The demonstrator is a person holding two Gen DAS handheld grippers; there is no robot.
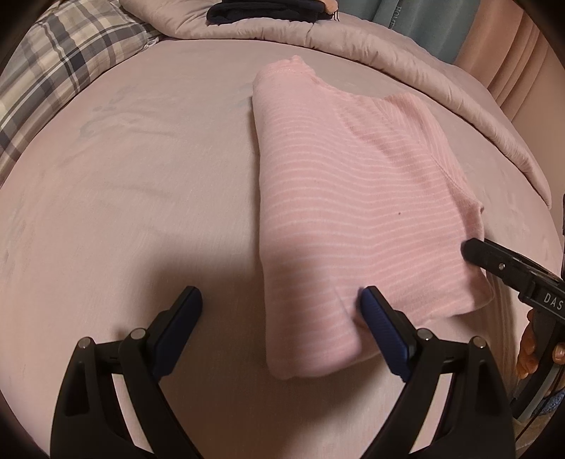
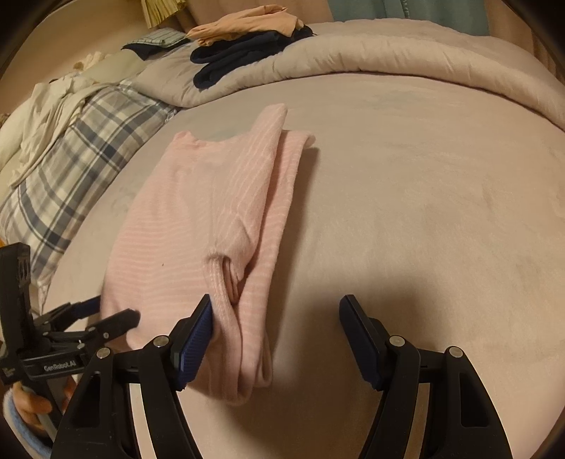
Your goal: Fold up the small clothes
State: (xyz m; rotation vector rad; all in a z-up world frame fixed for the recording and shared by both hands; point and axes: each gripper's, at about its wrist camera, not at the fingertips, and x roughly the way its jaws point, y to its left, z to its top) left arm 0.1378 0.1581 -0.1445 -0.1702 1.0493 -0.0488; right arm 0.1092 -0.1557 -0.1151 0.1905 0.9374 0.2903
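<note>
The left gripper (image 1: 280, 305) and right gripper (image 2: 275, 314) stood with fingers wide, holding nothing, at the near end of the pink striped knit top (image 1: 353, 197), lengthwise-folded on the bed (image 1: 141, 176). Next probably came pinching that hem and folding it away.

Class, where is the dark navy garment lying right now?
In the right wrist view, the dark navy garment lies at top centre on the rolled comforter, beneath peach clothes, beyond the pink striped top.

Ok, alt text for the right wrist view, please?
A folded pink striped shirt lies on a bed, its near corner between the open right gripper. The left gripper sits at its left edge, with a plaid pillow behind.
</note>
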